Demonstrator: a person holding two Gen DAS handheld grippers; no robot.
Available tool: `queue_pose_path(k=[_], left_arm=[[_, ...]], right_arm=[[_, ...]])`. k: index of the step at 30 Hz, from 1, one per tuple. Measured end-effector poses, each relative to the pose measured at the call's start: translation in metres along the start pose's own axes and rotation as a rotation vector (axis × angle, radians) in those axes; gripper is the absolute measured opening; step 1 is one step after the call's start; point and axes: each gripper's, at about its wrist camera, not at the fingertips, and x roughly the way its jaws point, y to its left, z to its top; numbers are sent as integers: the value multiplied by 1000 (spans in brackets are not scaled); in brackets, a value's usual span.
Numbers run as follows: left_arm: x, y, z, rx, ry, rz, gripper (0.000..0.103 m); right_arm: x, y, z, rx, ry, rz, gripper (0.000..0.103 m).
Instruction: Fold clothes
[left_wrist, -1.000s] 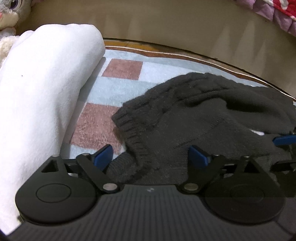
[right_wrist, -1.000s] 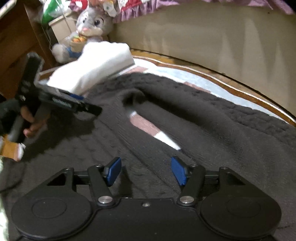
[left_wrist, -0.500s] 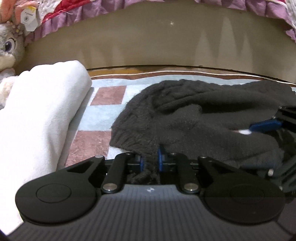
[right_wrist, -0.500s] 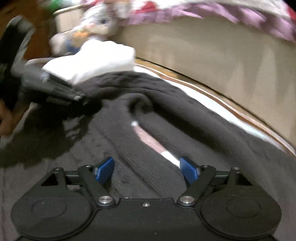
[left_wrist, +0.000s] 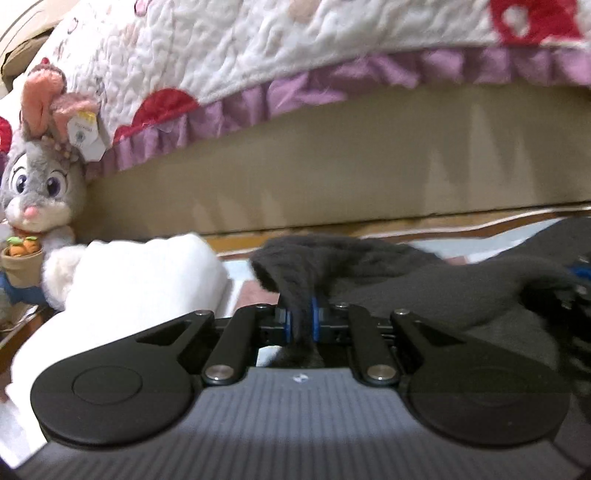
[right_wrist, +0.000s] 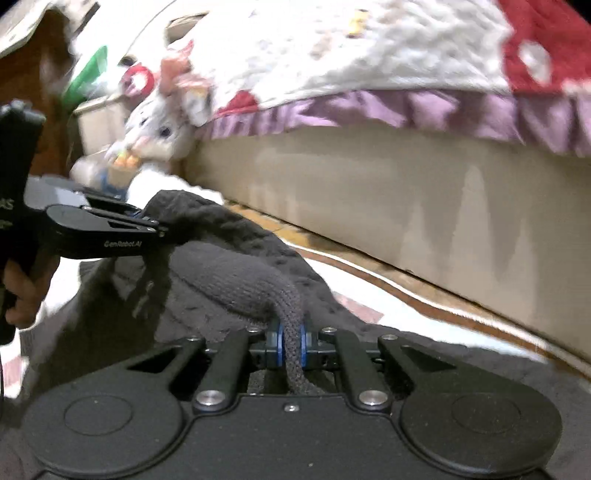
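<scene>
A dark grey knit sweater (left_wrist: 424, 284) lies on a checked blue and brown mat (left_wrist: 247, 291) beside a bed. My left gripper (left_wrist: 302, 320) is shut on a fold of the sweater's edge and holds it raised off the mat. My right gripper (right_wrist: 291, 345) is shut on another ribbed fold of the sweater (right_wrist: 236, 284), also lifted. The left gripper shows in the right wrist view (right_wrist: 155, 229) at the left, with the sweater hanging from it. The right gripper's blue pads are partly visible at the right edge of the left wrist view.
A folded white garment (left_wrist: 122, 288) lies on the mat to the left. A plush rabbit (left_wrist: 37, 192) sits behind it against the beige bed base (left_wrist: 332, 177). A quilted bedspread with a purple frill (left_wrist: 332, 55) hangs above. The mat's brown border (right_wrist: 424, 291) runs along the bed.
Both grippers closed on the sweater, the left first, then the right. Both have since risen, lifting the sweater's edge, so the views now look toward the bed.
</scene>
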Motion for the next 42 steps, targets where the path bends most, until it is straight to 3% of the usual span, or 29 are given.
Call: queue_pose_path(k=[2, 5, 10, 13, 17, 19, 21, 25, 28, 30, 34, 37, 38, 40, 42], left_arm=[[22, 1, 4, 64, 163, 2, 22], [5, 16, 11, 135, 256, 1, 22], [-80, 51, -1, 205, 417, -25, 39], [-136, 74, -29, 157, 510, -28, 41], [-183, 103, -80, -64, 506, -115, 47], [-186, 109, -104, -166, 513, -149, 46], [-187, 110, -124, -259, 471, -183, 43], [-187, 102, -150, -296, 293, -177, 43], [-185, 99, -167, -242, 216, -175, 47], [-183, 99, -181, -268, 226, -206, 50], [-177, 105, -223, -484, 289, -298, 51], [-175, 102, -240, -584, 318, -246, 52], [-176, 100, -241, -607, 312, -256, 62], [-175, 94, -239, -580, 323, -295, 75], [-175, 88, -236, -532, 348, -274, 77]], right_arm=[[7, -4, -5, 9, 71, -35, 28], [-4, 2, -6, -42, 59, -83, 38], [-28, 17, -1, 7, 82, 21, 47], [-52, 36, -8, 50, 104, 72, 47], [-84, 60, -16, 109, 133, 139, 49], [-100, 72, -20, 138, 147, 173, 53], [-117, 85, -24, 167, 161, 206, 56], [-146, 110, -36, 215, 194, 265, 57], [-153, 131, -58, 218, 255, 285, 57], [-154, 143, -72, 225, 308, 304, 57], [-158, 164, -94, 182, 404, 344, 57], [-153, 180, -104, 69, 464, 318, 57], [-152, 185, -107, 30, 483, 307, 57], [-148, 196, -114, -48, 520, 286, 57], [-145, 206, -120, -126, 557, 265, 60]])
